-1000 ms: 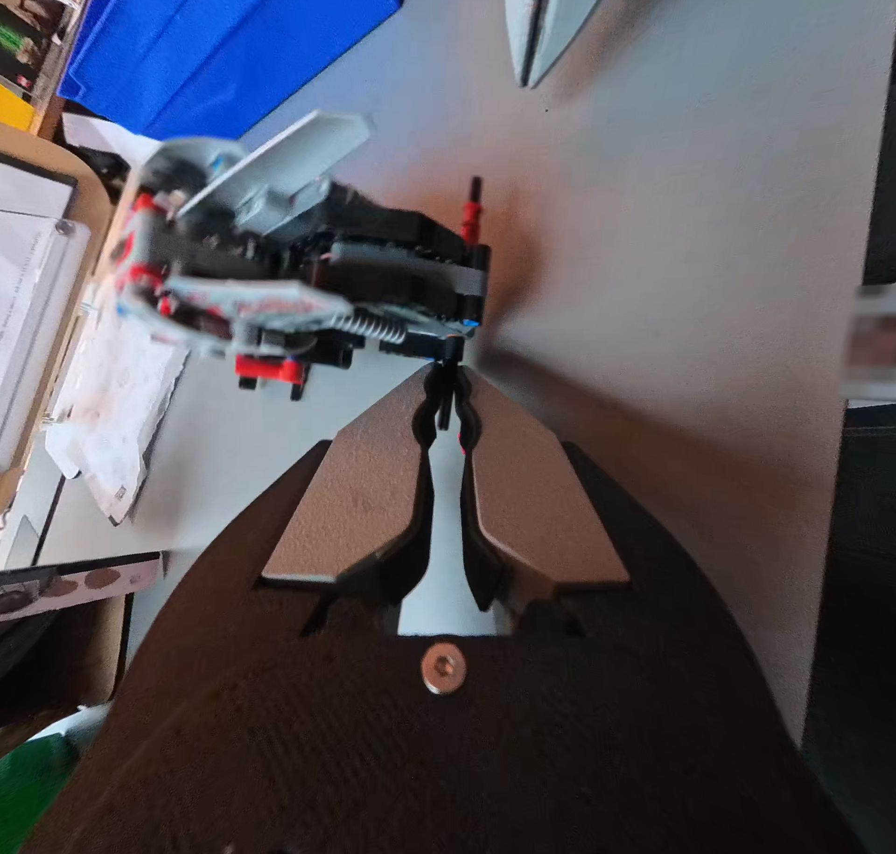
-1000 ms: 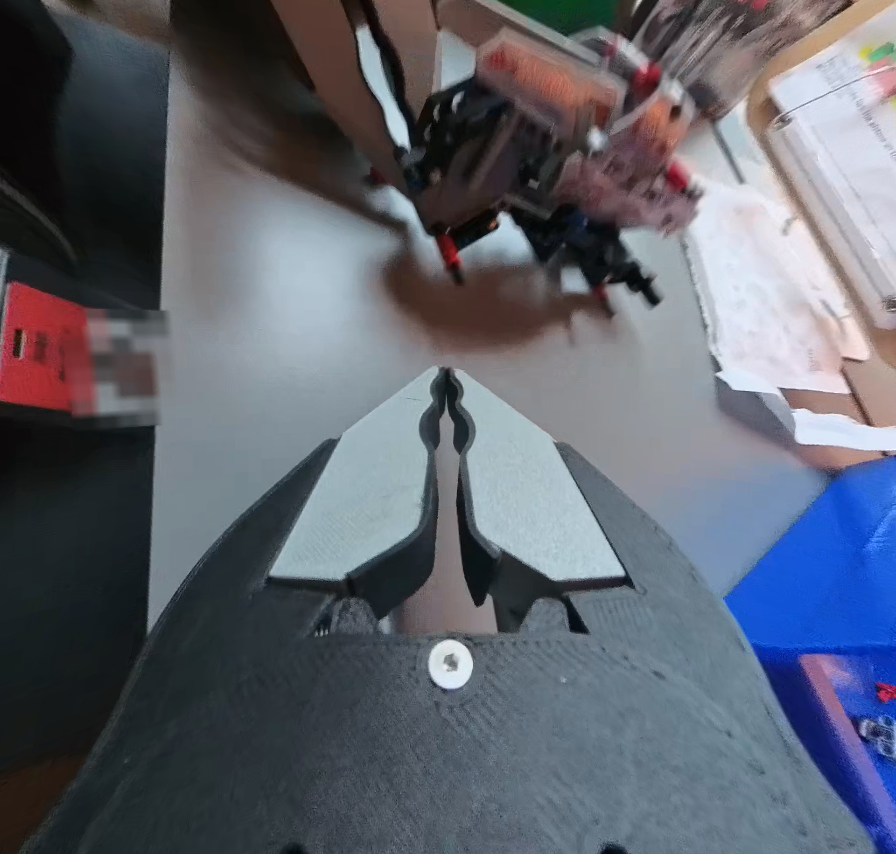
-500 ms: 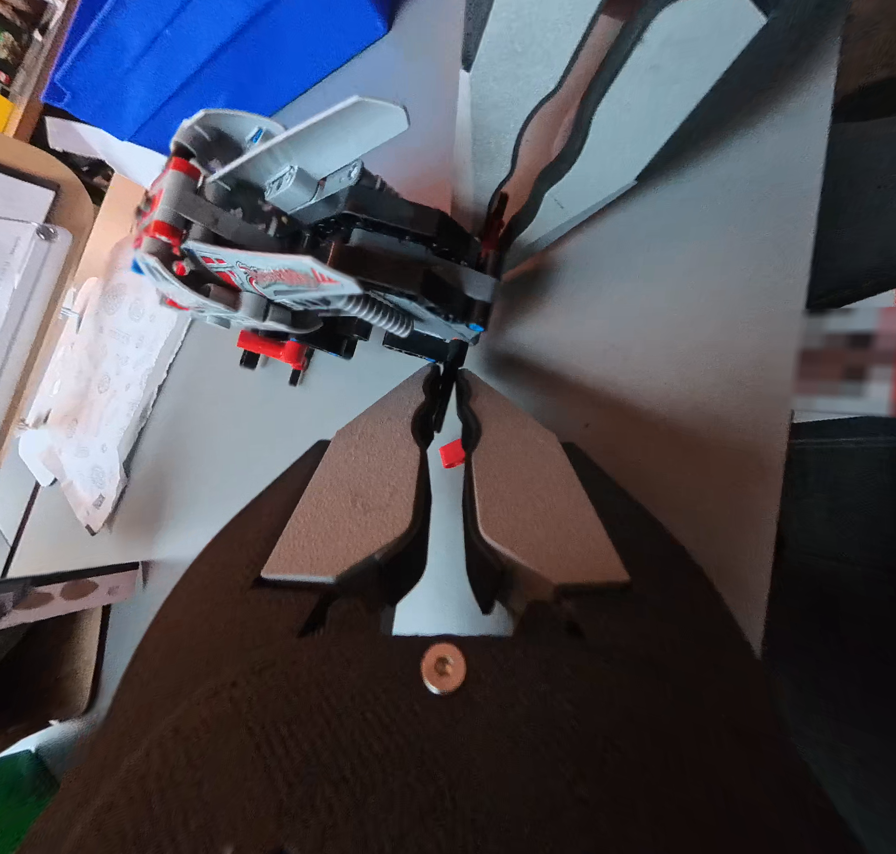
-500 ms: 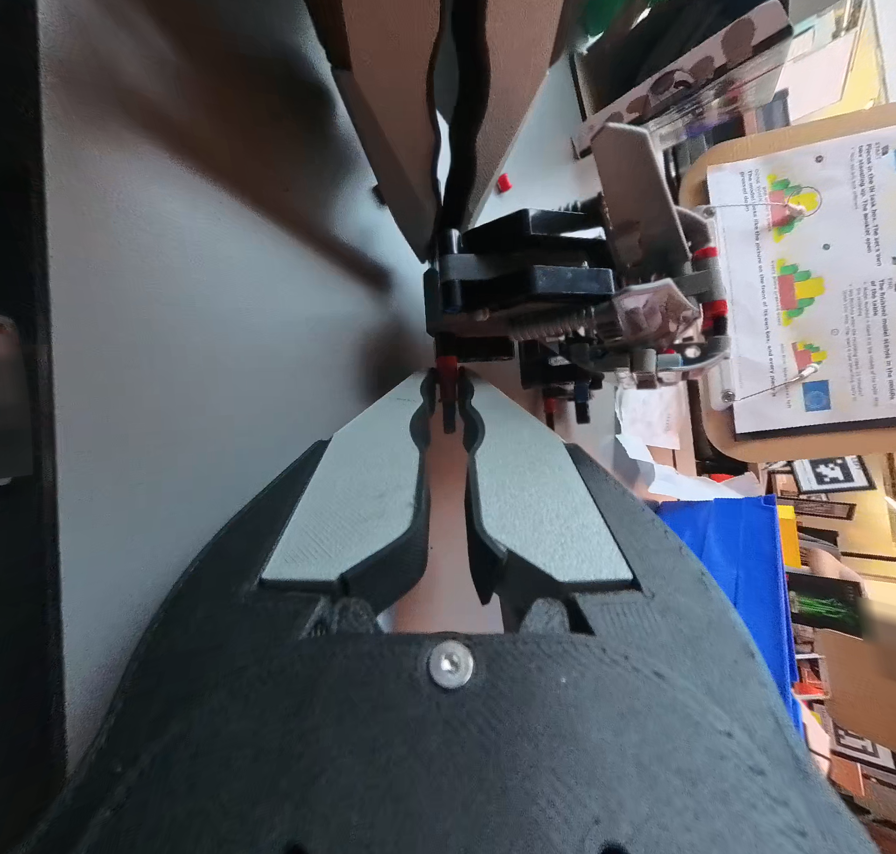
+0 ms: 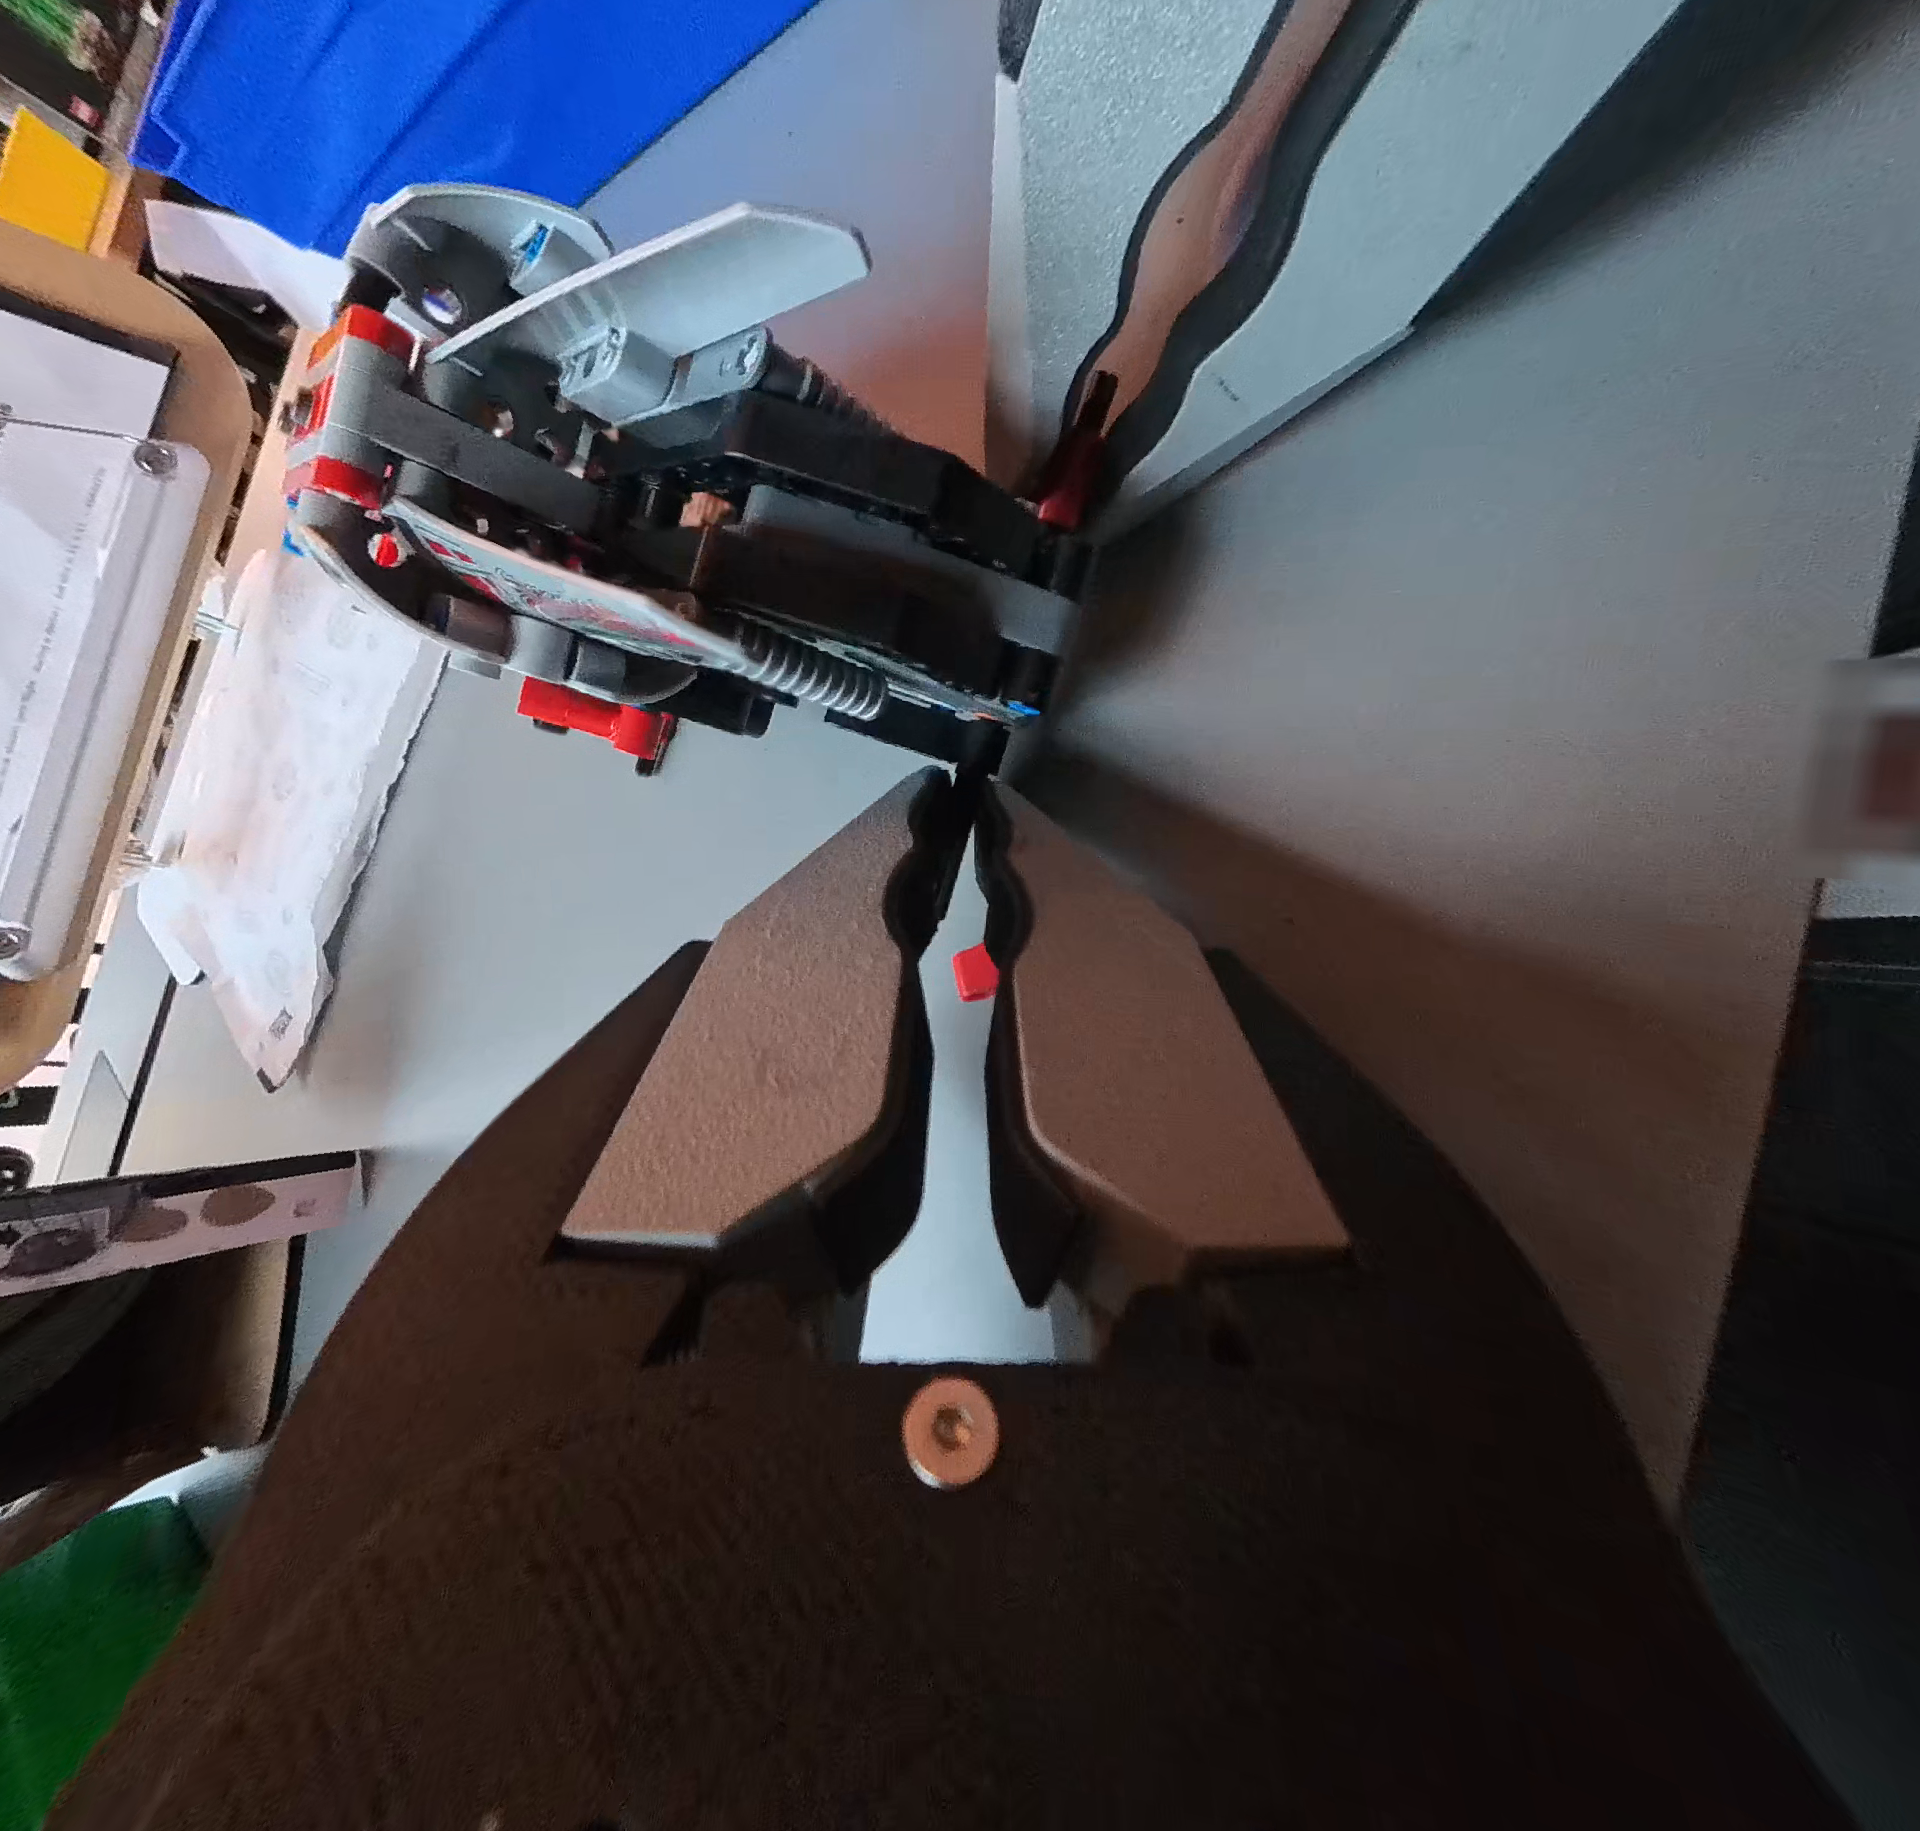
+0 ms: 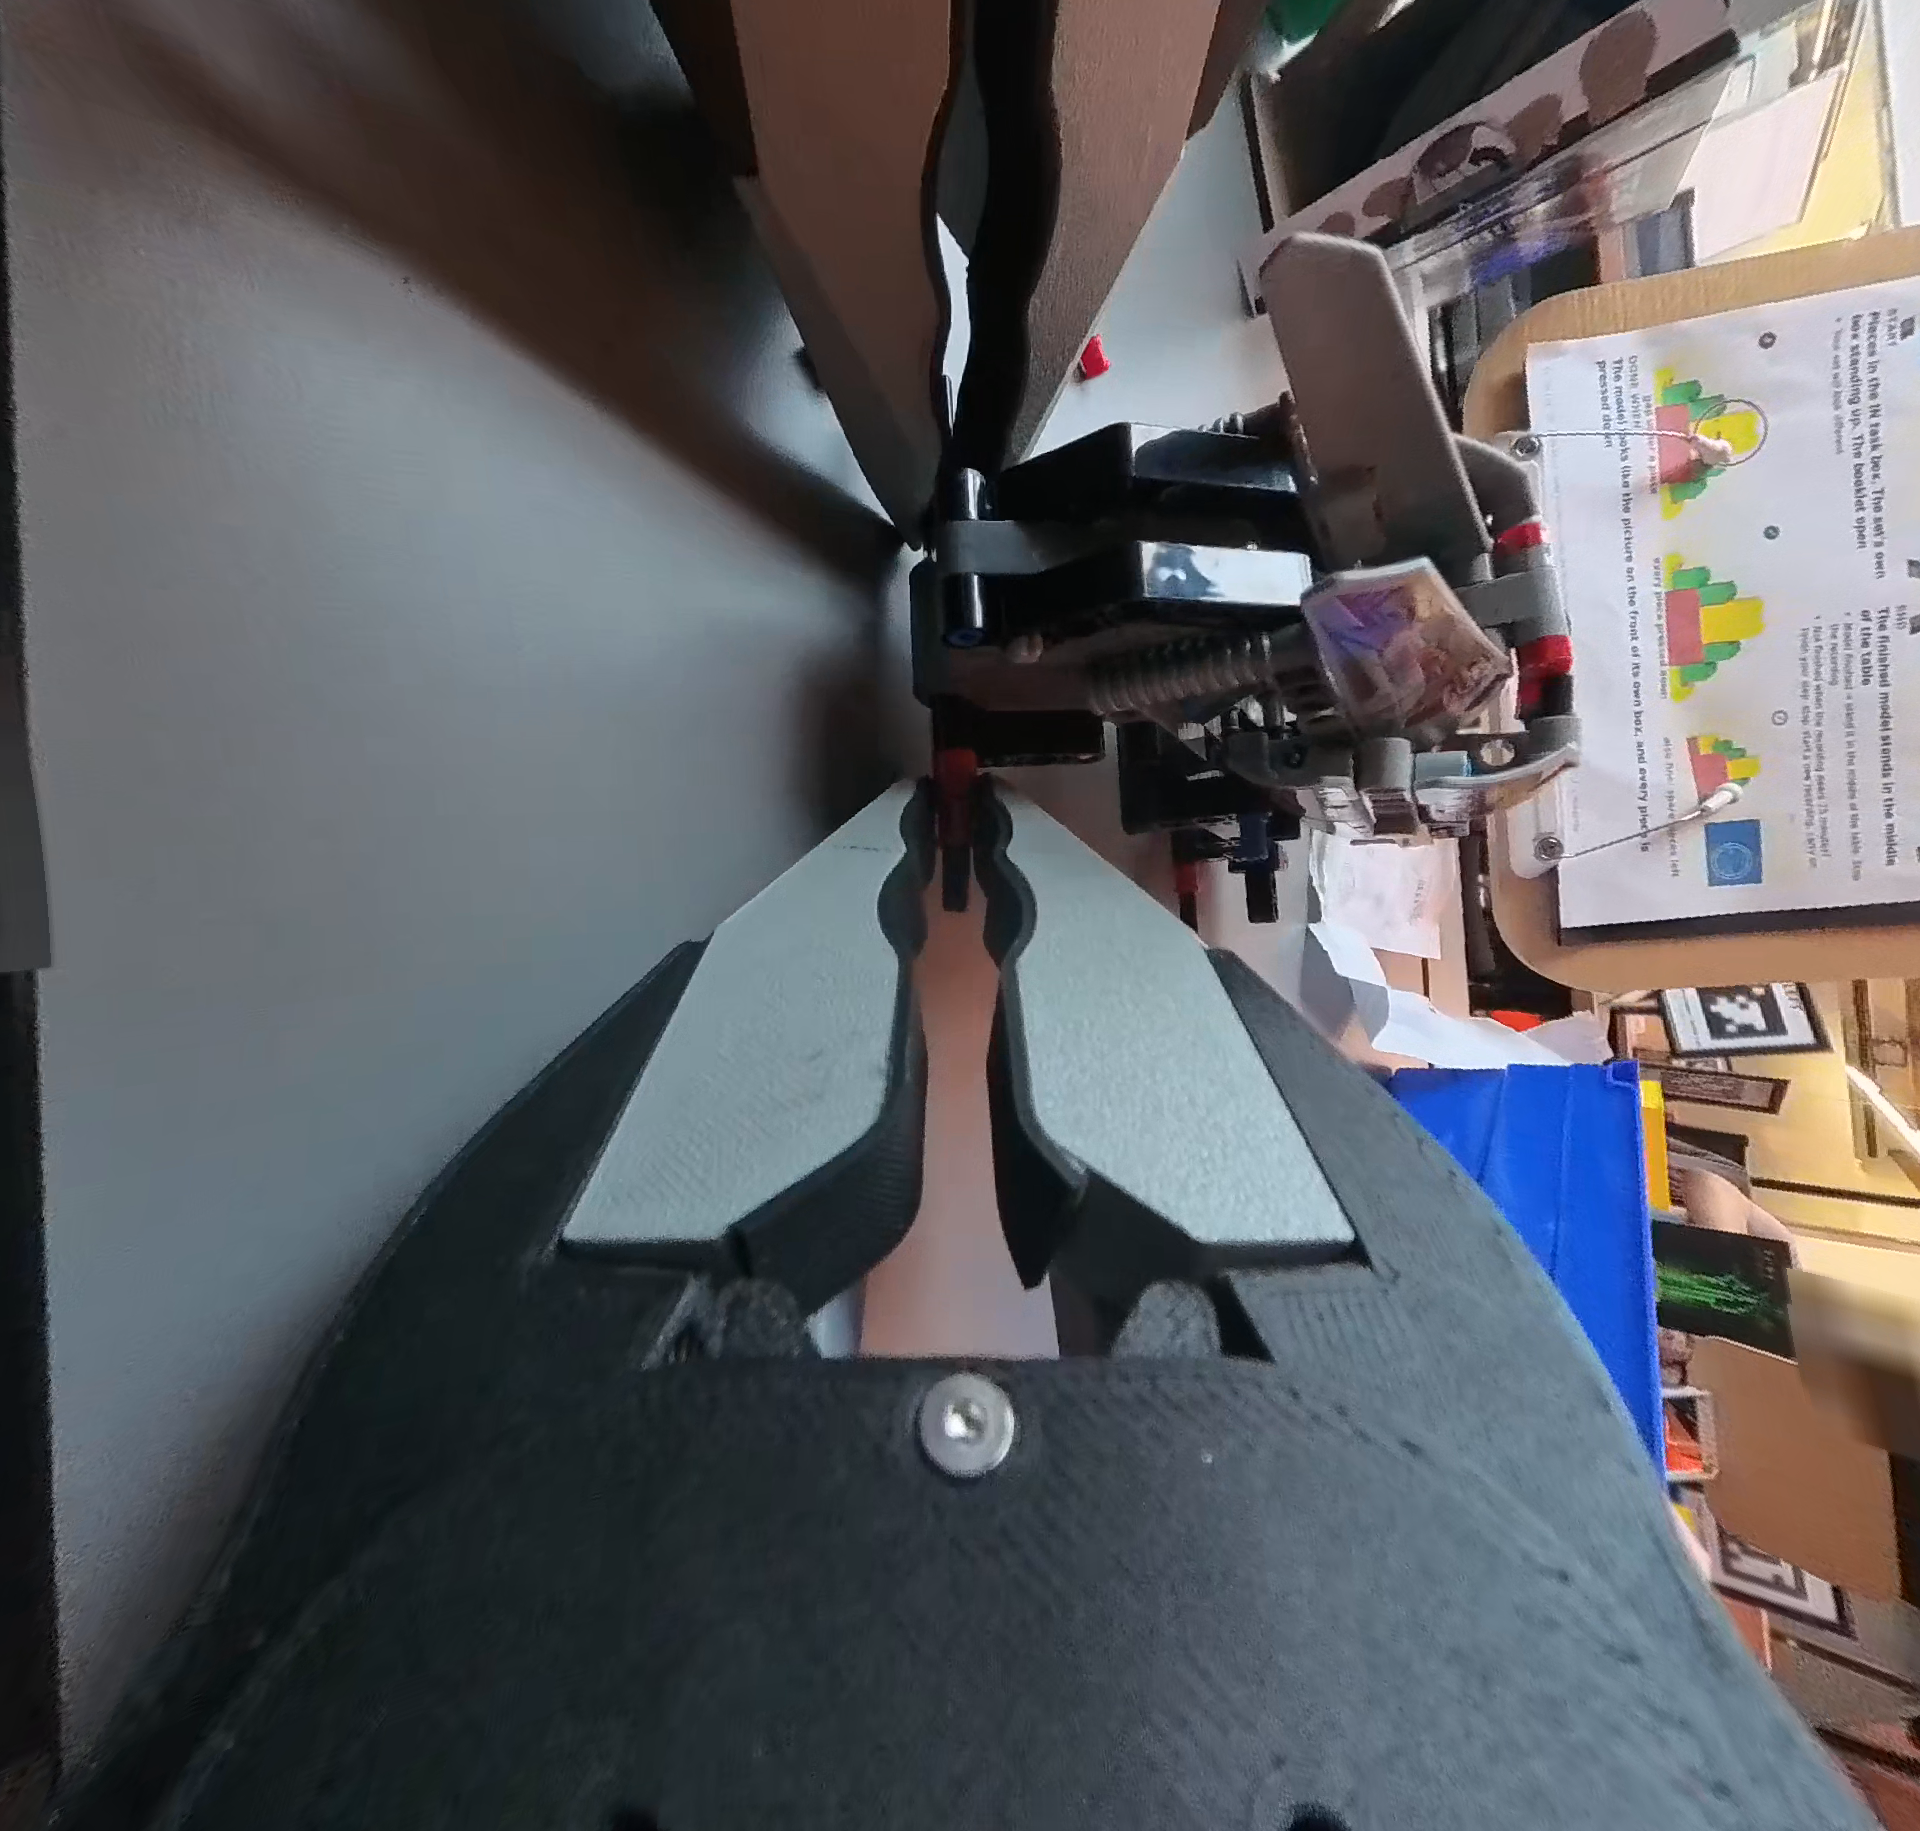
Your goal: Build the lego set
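Lego model [image 5: 727, 555] is hanging above the grey worktop [image 5: 1455, 690], pinched from opposite ends. Left gripper [image 5: 961, 815] is clenching a black pin at the model's end, likely steadying it. Right gripper [image 6: 951, 825] is clamping the red-black axle [image 6: 953, 815], apparently seating it. Loose red piece [image 5: 975, 973] is lying on the worktop below.

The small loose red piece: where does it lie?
In the left wrist view the small red piece lies on the grey table, seen between the left gripper's fingers.
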Action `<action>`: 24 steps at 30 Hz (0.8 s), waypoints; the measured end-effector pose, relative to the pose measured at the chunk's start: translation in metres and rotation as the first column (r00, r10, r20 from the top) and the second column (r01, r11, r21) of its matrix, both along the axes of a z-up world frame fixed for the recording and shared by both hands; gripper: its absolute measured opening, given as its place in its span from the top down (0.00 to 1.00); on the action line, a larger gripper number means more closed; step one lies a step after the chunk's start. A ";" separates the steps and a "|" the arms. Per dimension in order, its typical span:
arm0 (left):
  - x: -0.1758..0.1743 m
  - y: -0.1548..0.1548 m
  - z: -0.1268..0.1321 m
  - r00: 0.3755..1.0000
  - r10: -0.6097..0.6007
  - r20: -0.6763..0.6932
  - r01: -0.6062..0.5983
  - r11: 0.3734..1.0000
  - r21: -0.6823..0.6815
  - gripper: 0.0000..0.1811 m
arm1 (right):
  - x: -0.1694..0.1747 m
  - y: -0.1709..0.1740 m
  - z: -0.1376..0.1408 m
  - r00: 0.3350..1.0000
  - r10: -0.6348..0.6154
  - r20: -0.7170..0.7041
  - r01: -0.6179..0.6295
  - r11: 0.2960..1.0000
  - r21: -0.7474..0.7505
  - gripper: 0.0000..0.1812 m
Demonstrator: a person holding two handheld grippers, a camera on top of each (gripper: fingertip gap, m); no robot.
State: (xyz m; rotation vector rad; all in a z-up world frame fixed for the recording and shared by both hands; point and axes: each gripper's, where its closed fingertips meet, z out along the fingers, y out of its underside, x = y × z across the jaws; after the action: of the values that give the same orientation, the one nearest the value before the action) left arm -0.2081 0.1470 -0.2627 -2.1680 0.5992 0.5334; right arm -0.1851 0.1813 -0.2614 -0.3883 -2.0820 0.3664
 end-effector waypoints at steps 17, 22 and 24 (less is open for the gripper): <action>-0.011 -0.005 0.001 0.999 0.032 0.016 -0.032 0.999 -0.004 0.98 | 0.011 0.044 0.004 0.987 -0.154 0.055 0.161 0.969 -0.189 0.98; -0.014 -0.021 0.026 1.000 0.010 0.026 -0.010 1.000 0.015 0.79 | 0.018 0.027 0.020 0.987 -0.069 0.144 0.129 0.877 -0.463 0.98; -0.012 -0.029 0.044 0.997 -0.011 0.080 0.008 0.999 0.041 0.81 | 0.017 0.024 0.030 0.988 -0.039 0.148 0.116 0.821 -0.559 0.98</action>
State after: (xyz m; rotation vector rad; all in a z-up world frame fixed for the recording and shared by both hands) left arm -0.2205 0.1180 -0.2191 -2.1367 0.5506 0.4470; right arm -0.1683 0.2057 -0.2319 -0.8698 -2.0418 0.9441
